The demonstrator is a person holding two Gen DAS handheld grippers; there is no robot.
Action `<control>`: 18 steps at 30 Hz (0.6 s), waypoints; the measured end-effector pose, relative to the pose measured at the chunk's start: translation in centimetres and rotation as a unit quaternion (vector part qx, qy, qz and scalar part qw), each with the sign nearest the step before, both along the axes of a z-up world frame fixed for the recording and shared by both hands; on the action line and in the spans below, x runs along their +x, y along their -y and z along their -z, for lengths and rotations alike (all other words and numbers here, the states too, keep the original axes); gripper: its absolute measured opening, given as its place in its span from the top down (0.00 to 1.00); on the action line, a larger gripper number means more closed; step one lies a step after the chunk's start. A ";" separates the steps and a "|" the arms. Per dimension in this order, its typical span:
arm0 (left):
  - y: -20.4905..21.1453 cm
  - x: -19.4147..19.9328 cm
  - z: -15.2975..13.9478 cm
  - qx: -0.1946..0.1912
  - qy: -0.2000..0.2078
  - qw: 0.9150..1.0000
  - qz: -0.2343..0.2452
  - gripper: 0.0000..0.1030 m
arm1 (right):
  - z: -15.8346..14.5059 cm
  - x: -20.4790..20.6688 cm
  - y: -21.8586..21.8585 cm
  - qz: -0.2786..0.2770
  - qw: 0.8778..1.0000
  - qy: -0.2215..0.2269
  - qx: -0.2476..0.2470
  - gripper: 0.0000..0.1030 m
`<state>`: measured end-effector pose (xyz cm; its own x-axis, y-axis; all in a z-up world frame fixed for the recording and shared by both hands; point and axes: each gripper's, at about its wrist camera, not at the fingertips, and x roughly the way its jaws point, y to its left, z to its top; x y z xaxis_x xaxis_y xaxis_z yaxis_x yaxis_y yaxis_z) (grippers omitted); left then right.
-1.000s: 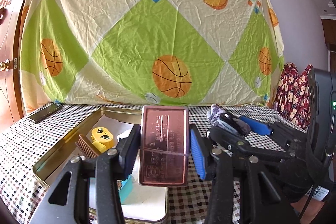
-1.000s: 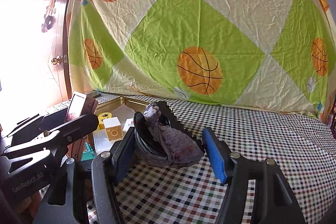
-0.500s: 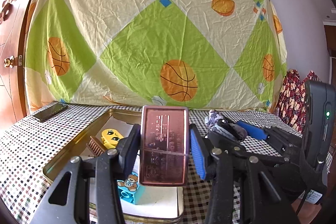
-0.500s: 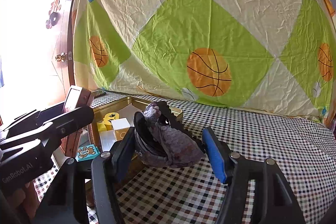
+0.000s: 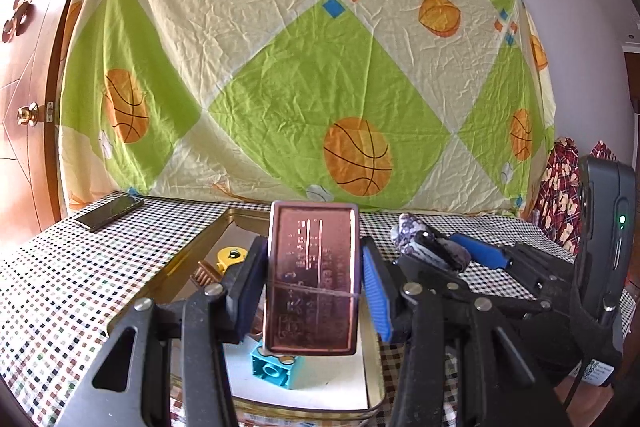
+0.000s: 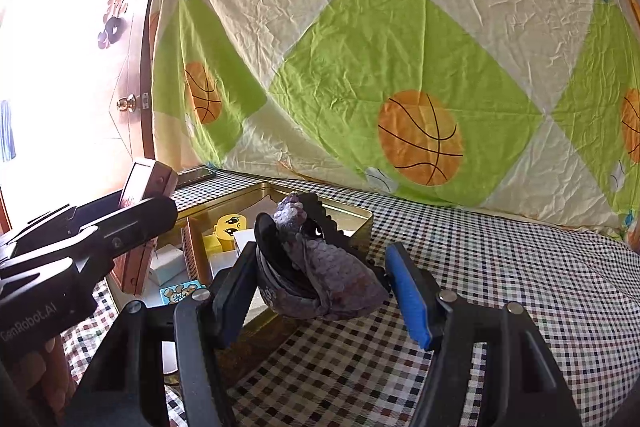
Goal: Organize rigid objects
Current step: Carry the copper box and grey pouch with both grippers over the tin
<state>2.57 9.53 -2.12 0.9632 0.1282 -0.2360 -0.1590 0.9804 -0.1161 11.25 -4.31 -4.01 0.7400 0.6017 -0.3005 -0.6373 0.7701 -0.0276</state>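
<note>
My left gripper (image 5: pixel 314 291) is shut on a copper-coloured metal case (image 5: pixel 313 279), held upright above the near end of a gold tin box (image 5: pixel 200 247). My right gripper (image 6: pixel 320 287) is shut on a black hair claw clip with a purple knitted cover (image 6: pixel 320 267), held just right of the tin (image 6: pixel 352 215). The tin holds a yellow face block (image 6: pixel 228 225), a brown comb (image 5: pixel 202 277), a teal bear block (image 5: pixel 274 367) and white cards. The case also shows in the right wrist view (image 6: pixel 146 179).
A black phone (image 5: pixel 110 213) lies on the checkered tablecloth (image 6: pixel 500 267) at the far left. A basketball-print sheet (image 5: pixel 300 75) hangs behind the table. A wooden door (image 5: pixel 20 107) is on the left. Patterned red cloth (image 5: pixel 560 183) sits at the right.
Both grippers have risen and drawn back a little with their loads still held. The teal bear block has come into view under the case.
</note>
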 end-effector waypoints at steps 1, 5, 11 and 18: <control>-0.3 0.0 -0.1 0.000 -0.001 1.000 -0.001 0.56 | -0.1 0.1 -0.1 -0.002 1.000 -0.003 0.001 0.36; -1.9 -0.1 -0.4 0.000 -0.005 1.000 -0.017 0.56 | -0.7 0.7 -0.6 -0.014 1.000 -0.018 0.009 0.36; -4.6 0.7 -0.6 0.000 -0.025 0.999 -0.043 0.56 | -1.9 1.3 -2.4 -0.032 0.999 -0.022 0.000 0.36; -5.9 2.9 0.0 0.014 -0.068 0.997 -0.044 0.56 | -2.0 2.6 -5.3 -0.046 0.998 -0.044 -0.018 0.36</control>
<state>5.49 15.46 -2.09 0.9072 0.2190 -0.3591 -0.2564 0.9647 -0.0595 13.80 0.99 -2.03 0.6516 0.6538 -0.3847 -0.7071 0.7071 0.0041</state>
